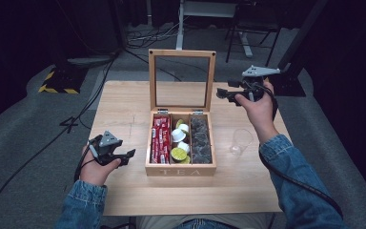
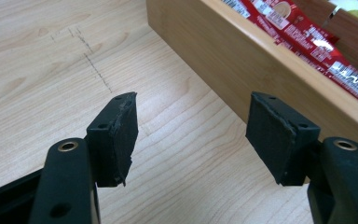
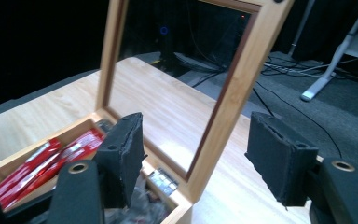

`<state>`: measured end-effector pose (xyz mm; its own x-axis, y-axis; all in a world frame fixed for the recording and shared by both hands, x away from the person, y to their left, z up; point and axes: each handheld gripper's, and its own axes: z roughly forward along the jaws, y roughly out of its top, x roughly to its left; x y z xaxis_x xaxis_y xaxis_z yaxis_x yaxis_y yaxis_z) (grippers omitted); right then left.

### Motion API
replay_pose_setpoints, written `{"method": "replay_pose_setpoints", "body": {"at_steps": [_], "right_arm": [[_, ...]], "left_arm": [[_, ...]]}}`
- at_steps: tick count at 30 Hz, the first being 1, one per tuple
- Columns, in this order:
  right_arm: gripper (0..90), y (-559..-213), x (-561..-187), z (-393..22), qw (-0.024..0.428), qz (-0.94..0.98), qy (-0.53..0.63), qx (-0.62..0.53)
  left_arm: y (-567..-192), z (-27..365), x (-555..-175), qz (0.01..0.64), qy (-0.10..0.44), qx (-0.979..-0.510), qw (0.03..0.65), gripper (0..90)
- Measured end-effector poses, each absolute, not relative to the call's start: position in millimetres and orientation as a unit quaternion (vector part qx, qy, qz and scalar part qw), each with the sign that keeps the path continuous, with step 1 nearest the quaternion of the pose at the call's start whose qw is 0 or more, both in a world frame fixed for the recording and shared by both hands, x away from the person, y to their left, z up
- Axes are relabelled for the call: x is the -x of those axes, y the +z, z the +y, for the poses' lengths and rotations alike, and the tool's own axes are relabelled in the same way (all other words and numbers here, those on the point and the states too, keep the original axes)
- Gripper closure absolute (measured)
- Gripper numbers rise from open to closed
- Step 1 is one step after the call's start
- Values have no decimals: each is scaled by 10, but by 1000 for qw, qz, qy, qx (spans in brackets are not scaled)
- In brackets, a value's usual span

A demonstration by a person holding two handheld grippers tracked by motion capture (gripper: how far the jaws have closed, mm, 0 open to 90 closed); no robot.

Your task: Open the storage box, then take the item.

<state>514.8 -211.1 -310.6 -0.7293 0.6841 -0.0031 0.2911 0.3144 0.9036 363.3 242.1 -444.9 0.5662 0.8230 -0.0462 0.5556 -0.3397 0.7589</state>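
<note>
Tabletop (image 1: 124, 102) carries tea box (image 1: 180, 169), its glass lid (image 1: 181, 56) upright. Right claw (image 1: 223, 93) raised just beside lid's edge, released, nothing between its pads, lid frame ahead of it. Left claw (image 1: 127, 155) low beside box's left wall, released, empty. Clear cup (image 1: 240, 141) below right claw, near that forearm.

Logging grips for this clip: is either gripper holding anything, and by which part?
Nothing is held: left gripper and right gripper both stand open and empty.
</note>
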Motion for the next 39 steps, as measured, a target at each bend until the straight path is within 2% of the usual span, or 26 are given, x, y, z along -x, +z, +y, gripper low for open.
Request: {"method": "replay_pose_setpoints", "body": {"at_steps": [8,18,28,39], "right_arm": [[355,-3182,-4831,-2107,171,801,499,-283],[342,-3513,-4523,-1984,147,816,495,-261],[355,-3841,-4560,-1847,126,833,466,-270],[387,-4121,-4632,-1640,98,860,421,-270]], "left_arm": [[-4443,2371,-3665,422,165,-808,377,340],[-4581,2370,-3651,428,148,-818,354,317],[-4694,2338,-3614,426,143,-836,316,296],[-4842,2301,-3572,427,125,-843,303,303]]}}
